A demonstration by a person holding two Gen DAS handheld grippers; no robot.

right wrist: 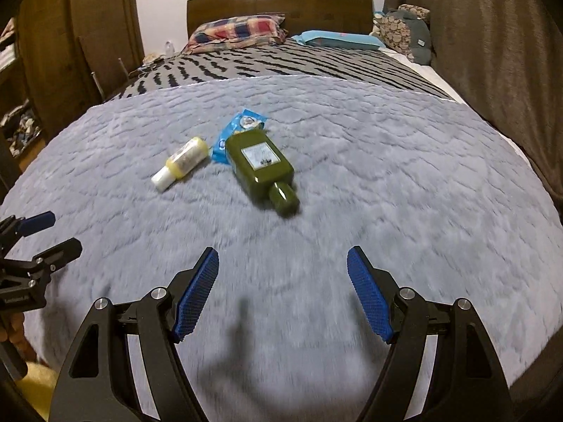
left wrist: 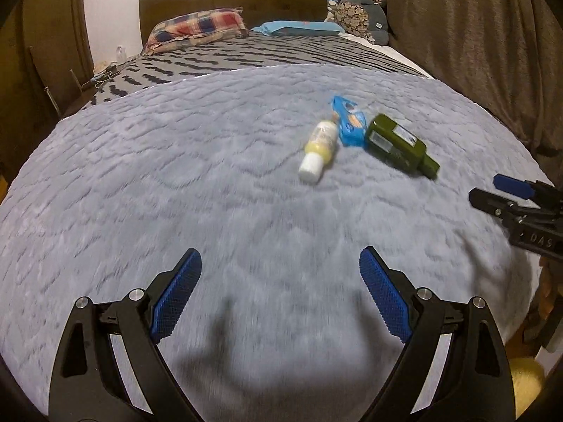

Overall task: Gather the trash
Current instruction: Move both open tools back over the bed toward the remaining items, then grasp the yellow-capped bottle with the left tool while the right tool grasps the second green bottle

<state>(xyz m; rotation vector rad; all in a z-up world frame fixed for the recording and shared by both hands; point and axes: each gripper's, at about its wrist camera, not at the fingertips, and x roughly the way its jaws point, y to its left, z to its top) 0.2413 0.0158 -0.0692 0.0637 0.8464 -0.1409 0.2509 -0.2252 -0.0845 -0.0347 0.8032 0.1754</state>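
The bed [right wrist: 387, 183], covered by a grey quilted plush blanket, fills both views; all three pieces of trash lie on it, just above the middle of each frame.

The dark green rectangular plastic bottle [right wrist: 260, 167] is the largest item. In the right wrist view it lies just left of centre, directly ahead of the right tool [right wrist: 282, 256]. Its long axis runs from upper left to lower right, and its cap is the end nearest the tool. In the left wrist view it sits right of centre, with its cap toward the right edge.

The blue plastic snack wrapper [right wrist: 242, 123] lies behind the green bottle, touching it and partly hidden by it in the right wrist view.

The small yellow cylindrical bottle with a white cap [left wrist: 318, 146] lies just left of the wrapper; whether the two touch cannot be confirmed. In the left wrist view it lies ahead and slightly right of the left tool [left wrist: 280, 258], cap toward the tool, long axis close to vertical in the frame.

Both tools stand wide open and hold nothing. Each is clear of the trash, over bare blanket in the lower part of its own frame.

Judgement: the right tool is better placed for the green bottle, the left for the yellow one. Either grasp should close across the bottle's short axis.
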